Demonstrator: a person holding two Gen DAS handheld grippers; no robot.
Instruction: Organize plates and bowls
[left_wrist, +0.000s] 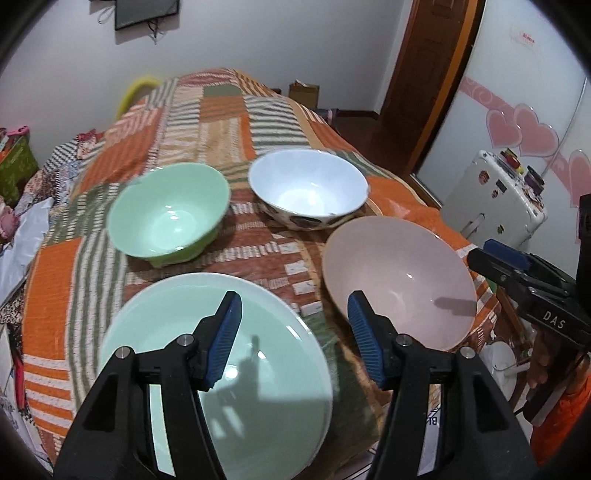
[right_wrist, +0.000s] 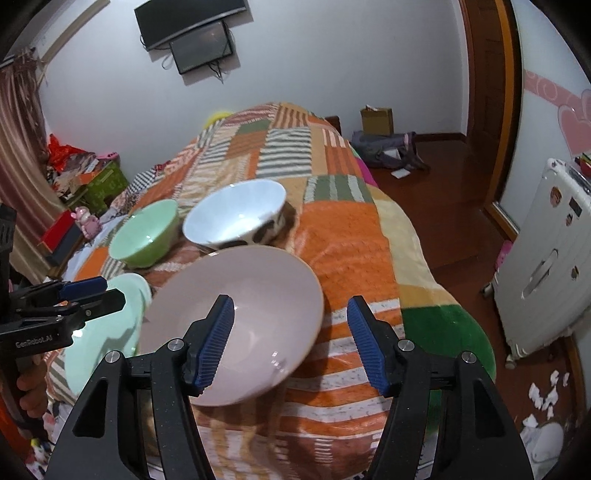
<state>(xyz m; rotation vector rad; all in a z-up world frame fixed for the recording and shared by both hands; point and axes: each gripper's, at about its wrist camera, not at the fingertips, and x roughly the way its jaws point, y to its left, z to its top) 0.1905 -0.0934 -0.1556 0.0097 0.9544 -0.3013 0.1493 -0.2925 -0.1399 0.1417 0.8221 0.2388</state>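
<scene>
Left wrist view looks down on a bed (left_wrist: 229, 122) covered by a patchwork blanket of orange, green and striped squares, which serves as the landmark for everything else. At the near end of the bed lie two wide dishes side by side: a pale green plate (left_wrist: 266, 387) on the left and a pink plate (left_wrist: 399, 273) on the right, close together but not touching. Farther up the bed, behind the plates, stand two bowls just beside each other: a white bowl (left_wrist: 308, 186) with dark patches on its outside, on the right, and a smaller green bowl (left_wrist: 170, 214) on the left.

Off the right side of the bed a white suitcase (left_wrist: 491, 199) stands on the wooden floor.

The left gripper (left_wrist: 293, 343) hangs over the near edge of the bed with its blue pads apart; the right rim of the green plate lies below the gap, with nothing clamped. In the right wrist view the right gripper (right_wrist: 290, 343) likewise has its pads apart above the right rim of the pink plate (right_wrist: 236, 314), holding nothing.
</scene>
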